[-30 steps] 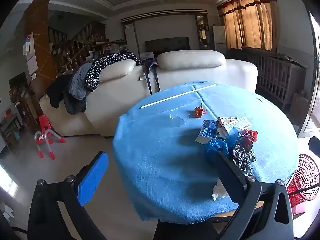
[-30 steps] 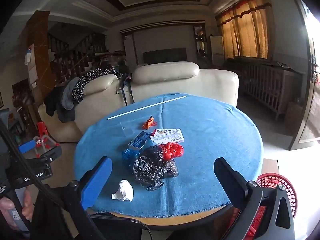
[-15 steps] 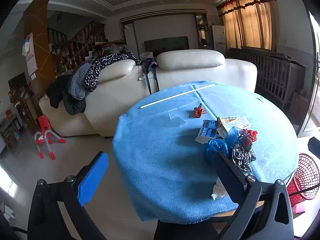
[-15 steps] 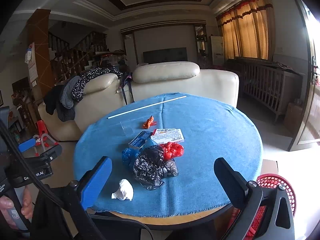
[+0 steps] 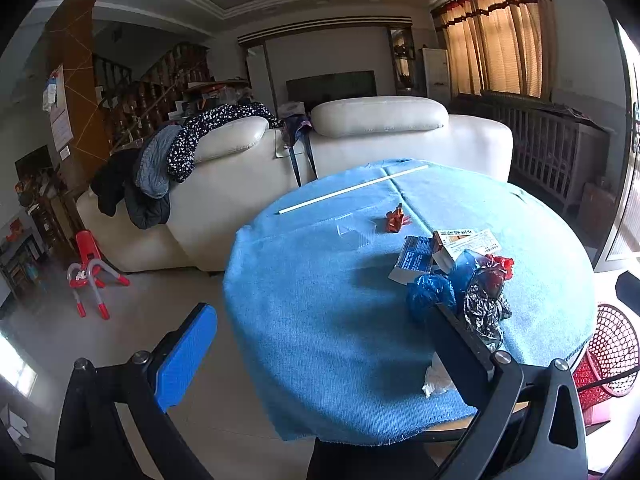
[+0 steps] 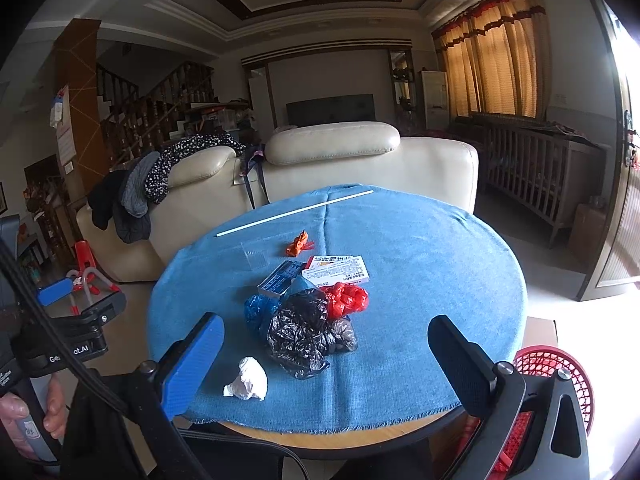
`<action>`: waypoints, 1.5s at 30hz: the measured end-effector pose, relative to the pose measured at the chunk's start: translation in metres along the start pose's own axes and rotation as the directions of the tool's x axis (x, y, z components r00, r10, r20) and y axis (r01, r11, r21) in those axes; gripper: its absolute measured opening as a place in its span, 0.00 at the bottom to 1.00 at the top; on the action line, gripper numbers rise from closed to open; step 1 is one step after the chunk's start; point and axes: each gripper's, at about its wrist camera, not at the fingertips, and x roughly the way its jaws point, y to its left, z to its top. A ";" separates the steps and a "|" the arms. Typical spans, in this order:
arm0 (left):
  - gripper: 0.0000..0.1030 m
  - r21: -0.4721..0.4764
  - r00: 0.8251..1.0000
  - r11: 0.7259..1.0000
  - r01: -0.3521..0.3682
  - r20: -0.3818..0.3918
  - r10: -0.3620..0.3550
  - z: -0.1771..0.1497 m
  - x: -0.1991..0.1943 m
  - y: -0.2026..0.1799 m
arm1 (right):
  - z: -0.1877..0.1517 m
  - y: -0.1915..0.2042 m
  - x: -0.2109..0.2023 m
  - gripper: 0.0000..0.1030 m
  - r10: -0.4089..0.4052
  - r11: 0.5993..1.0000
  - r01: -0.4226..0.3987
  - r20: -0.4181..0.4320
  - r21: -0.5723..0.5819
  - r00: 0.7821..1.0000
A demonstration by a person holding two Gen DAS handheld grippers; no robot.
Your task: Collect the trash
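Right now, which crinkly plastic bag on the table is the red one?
The red bag lies beside the white box, right of the black bag; the blue bag sits left.

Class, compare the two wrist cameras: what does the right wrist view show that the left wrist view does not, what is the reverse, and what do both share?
Only the right wrist view shows the person's hand holding the left gripper from outside, and the whole crumpled white tissue.

Only the left wrist view shows the whole small red chair; in it a finger half hides the tissue.

Both share the blue tablecloth, black plastic bag, white stick, red basket and cream sofa. The right gripper is open and empty.
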 end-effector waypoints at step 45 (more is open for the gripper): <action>0.95 -0.057 0.886 0.962 0.267 -0.379 -0.268 -0.045 0.118 -0.019 | -0.035 -0.017 0.201 0.84 0.211 0.978 -0.193 -0.394 0.085 0.895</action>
